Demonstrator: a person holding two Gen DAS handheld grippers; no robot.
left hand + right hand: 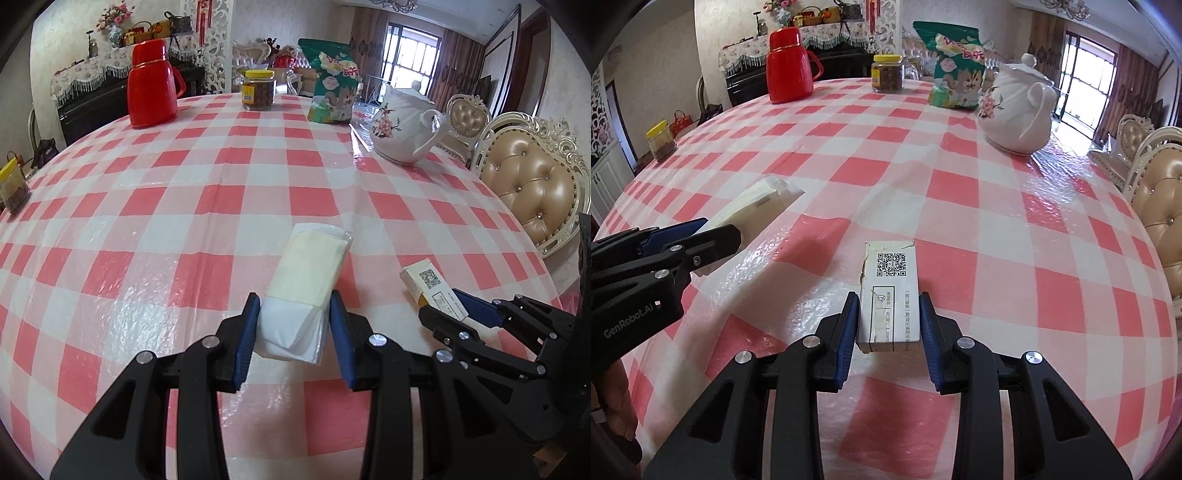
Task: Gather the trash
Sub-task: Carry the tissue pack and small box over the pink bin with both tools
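A cream tissue pack (306,280) in clear plastic lies on the red-and-white checked table, and my left gripper (295,310) is shut on its near end. The same tissue pack (753,210) shows at the left of the right wrist view, held by the left gripper (705,230). A small white box with a QR code (890,295) sits between the blue pads of my right gripper (889,306), which is shut on it. In the left wrist view that white box (432,286) lies at the right, with the right gripper (452,312) closed around its near end.
Along the far edge stand a red thermos (151,85), a yellow-lidded jar (258,90), a green snack bag (334,85) and a white floral teapot (406,125). Another jar (661,140) sits at the left edge. Padded chairs (532,188) flank the right side.
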